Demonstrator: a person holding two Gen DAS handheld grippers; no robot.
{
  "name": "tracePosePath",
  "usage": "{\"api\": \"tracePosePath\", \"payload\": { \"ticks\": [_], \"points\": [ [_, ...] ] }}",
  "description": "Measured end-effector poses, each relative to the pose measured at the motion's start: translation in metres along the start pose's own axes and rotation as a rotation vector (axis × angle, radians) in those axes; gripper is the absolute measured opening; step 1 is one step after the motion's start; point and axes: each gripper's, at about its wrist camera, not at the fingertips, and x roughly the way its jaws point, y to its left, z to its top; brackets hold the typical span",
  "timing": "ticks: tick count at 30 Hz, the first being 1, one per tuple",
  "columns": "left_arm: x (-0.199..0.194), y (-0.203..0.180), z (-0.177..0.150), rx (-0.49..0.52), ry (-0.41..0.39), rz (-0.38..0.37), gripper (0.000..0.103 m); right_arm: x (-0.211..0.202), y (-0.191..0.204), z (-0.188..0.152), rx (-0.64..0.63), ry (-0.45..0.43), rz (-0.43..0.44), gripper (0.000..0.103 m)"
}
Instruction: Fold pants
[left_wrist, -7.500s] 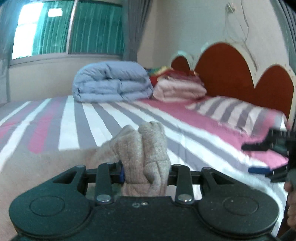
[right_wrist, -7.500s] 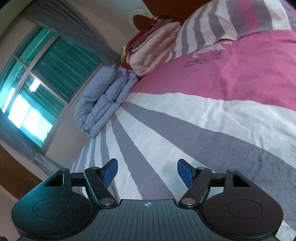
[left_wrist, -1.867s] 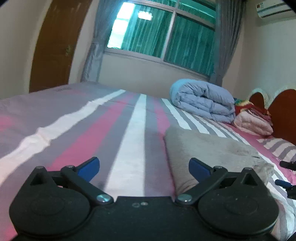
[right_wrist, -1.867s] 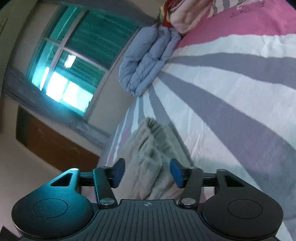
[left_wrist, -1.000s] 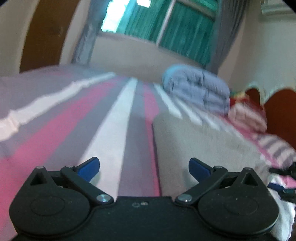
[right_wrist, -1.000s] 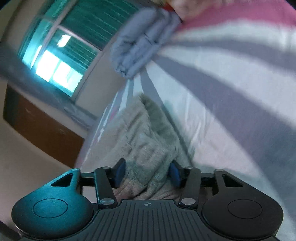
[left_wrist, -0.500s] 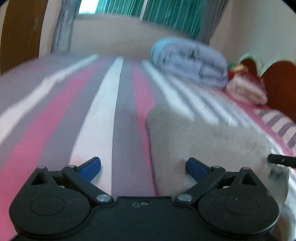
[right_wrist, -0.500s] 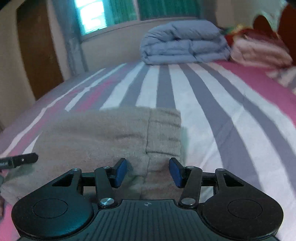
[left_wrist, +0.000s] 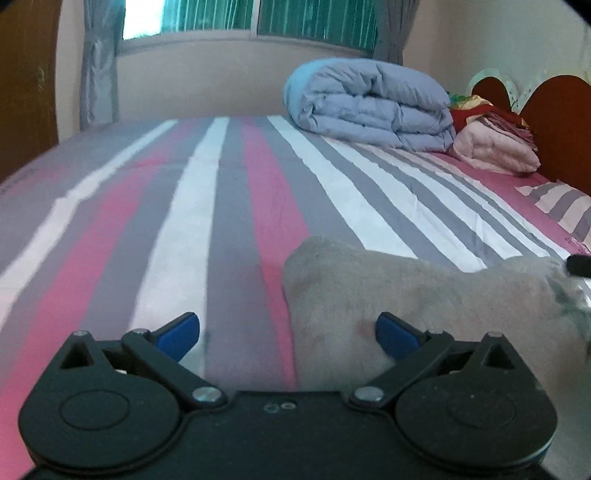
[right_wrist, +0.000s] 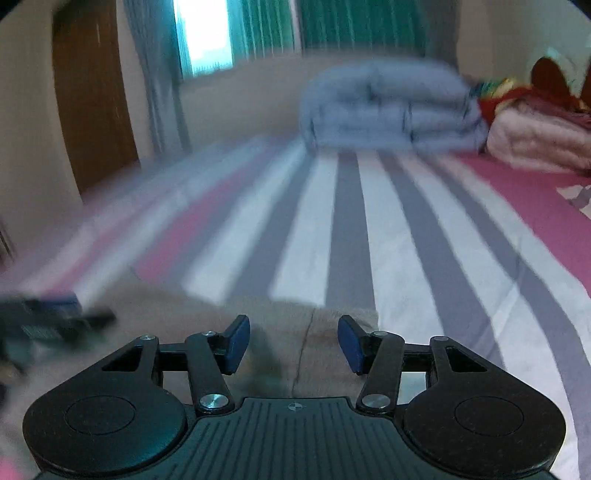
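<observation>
The beige fleece pants (left_wrist: 424, 295) lie on the striped bed (left_wrist: 229, 206) as a compact, thick bundle, already folded over on themselves at least once, so the task looks well advanced; whether one more fold or only a tidying of the edges is left cannot be settled from these views, since the near part of the bundle is hidden under both tool bodies. The left tool (left_wrist: 288, 334) stands wide open with nothing between its blue pads: the left pad sits over bare sheet, the right pad (left_wrist: 395, 334) rests against or just above the left edge of the bundle. The right tool (right_wrist: 293, 343) is open to a middling width and grips nothing; it hovers low over the bundle's right end, where a seam or folded edge runs between its fingers. This view is smeared by motion, so contact with the cloth cannot be told. In it the other tool shows as a dark blur at far left. No container is in view. At the far side of the bed sit a folded blue quilt (left_wrist: 369, 105) and, beside it near the red headboard (left_wrist: 554, 122), a folded pink blanket (left_wrist: 495, 151) with darker cloth stacked on top.
</observation>
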Motion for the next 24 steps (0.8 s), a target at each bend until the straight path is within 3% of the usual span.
{"api": "tracePosePath", "payload": {
  "ticks": [3, 6, 11, 13, 18, 21, 24],
  "points": [
    [-0.026, -0.006, -0.012, 0.009, -0.031, 0.02, 0.096, -0.038, -0.004, -0.012, -0.005, -0.101, 0.018, 0.052],
    [-0.035, -0.017, -0.013, 0.007, -0.046, 0.031, 0.096, -0.062, 0.004, -0.035, -0.02, -0.118, 0.029, 0.052],
    [-0.029, -0.03, -0.016, 0.012, -0.016, 0.033, 0.097, -0.048, 0.016, -0.056, -0.067, 0.014, -0.013, 0.052],
    [-0.033, -0.03, -0.018, -0.003, -0.015, 0.036, 0.097, -0.048, 0.017, -0.059, -0.09, 0.01, -0.027, 0.052],
    [-0.045, -0.032, -0.022, 0.005, -0.004, 0.032, 0.097, -0.065, 0.006, -0.049, -0.034, -0.058, -0.01, 0.052],
    [-0.054, -0.028, -0.032, -0.006, 0.005, 0.015, 0.097, -0.076, -0.014, -0.046, 0.081, -0.061, 0.011, 0.067],
    [-0.061, -0.024, -0.048, -0.053, 0.013, -0.003, 0.097, -0.087, -0.031, -0.047, 0.135, -0.064, -0.012, 0.069]
  ]
}}
